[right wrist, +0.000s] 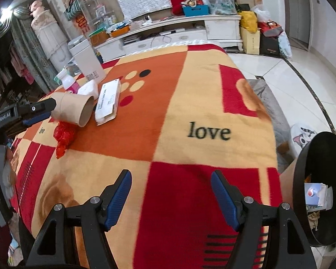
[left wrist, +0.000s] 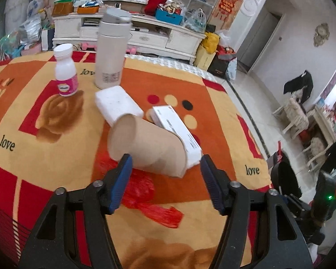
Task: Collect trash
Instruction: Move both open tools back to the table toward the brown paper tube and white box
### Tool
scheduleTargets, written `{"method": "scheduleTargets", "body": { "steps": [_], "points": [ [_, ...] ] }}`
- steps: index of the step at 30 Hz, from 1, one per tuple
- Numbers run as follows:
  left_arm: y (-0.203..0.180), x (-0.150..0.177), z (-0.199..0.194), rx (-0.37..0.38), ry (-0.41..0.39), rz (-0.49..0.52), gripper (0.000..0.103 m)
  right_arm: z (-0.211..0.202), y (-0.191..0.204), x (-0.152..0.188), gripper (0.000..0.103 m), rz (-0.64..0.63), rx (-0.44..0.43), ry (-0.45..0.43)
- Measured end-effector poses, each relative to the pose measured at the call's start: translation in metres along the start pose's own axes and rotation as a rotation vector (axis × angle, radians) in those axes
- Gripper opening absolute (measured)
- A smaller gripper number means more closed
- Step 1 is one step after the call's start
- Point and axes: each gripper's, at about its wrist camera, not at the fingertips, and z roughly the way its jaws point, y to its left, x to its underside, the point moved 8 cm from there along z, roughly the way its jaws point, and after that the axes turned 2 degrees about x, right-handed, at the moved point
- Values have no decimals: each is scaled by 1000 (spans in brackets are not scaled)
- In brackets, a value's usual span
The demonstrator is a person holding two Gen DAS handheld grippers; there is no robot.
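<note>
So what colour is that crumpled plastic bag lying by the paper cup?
Red. The plastic bag shows best in the right wrist view.

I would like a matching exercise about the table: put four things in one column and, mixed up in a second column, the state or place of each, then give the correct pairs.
Things:
1. paper cup
2. thermos
3. red plastic bag
4. black bin

States:
A. stands upright, lid on
B. lies crumpled on the blanket
C. lies on its side
D. stands beside the table, with trash inside

Pairs: 1-C, 2-A, 3-B, 4-D
</note>
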Motion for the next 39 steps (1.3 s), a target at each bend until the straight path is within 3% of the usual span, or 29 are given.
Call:
{"method": "scheduleTargets", "body": {
  "steps": [6,10,15,18,19,23,34,39],
  "points": [
    [18,-9,4,13,-15,-9,72,4,5,1,72,6,-13,19],
    [26,-6,22,28,14,-56,72,8,10,0,72,-2,-16,31],
    [32,-11,35,28,-3,-101,72,13,16,-1,73,-15,-17,44],
    [38,-16,37,37,-28,-145,69,19,20,-4,73,-18,-22,52],
    [40,-17,38,36,-28,-154,64,21,22,-7,73,-18,-27,53],
    [42,-18,41,46,-23,-161,64,33,34,-22,73,-30,-49,52],
    [75,-39,-14,0,-62,-140,63,82,84,-85,73,-73,-122,51],
    [83,-34,-27,-19,-60,-128,63,116,114,-109,73,-147,-92,59]
  ]
}}
